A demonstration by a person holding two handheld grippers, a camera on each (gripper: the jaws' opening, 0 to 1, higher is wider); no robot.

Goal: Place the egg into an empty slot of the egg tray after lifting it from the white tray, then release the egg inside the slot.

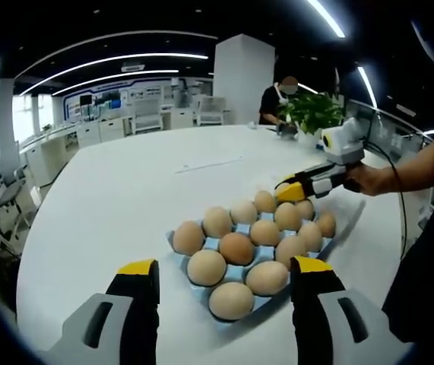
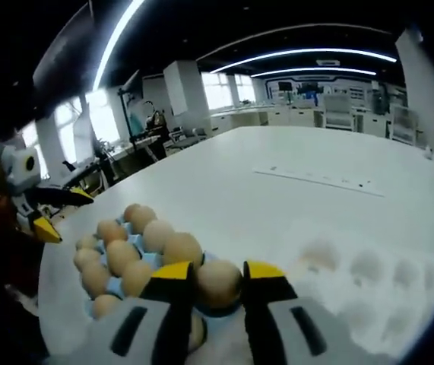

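Left gripper (image 1: 224, 275): jaws parted with nothing between them, hovering over the near edge of the white table (image 1: 125, 190), just short of the tray's near corner.
Egg tray (image 1: 172, 240): blue, set near the table's near edge; most slots filled with brown eggs (image 1: 236, 248). The row count is hard to tell through the fisheye.
Right gripper (image 2: 213, 274): jaws closed on a single egg (image 2: 218, 283), one yellow-tipped pad on each side of it. In the left gripper view it comes in from the right, held in a person's hand (image 1: 372, 179), tips over the far corner of the egg tray.
Egg, location: between the right jaws, over the edge of the egg tray nearest that camera; cannot tell whether it rests in a slot or is just above one.
White tray (image 2: 369, 289): moulded hollows, lying on the table beside the egg tray; one pale egg-like shape (image 2: 317, 254) in it, blurred.
Far edge of table: potted green plant (image 1: 312, 112), a seated person (image 1: 277, 103) behind it.
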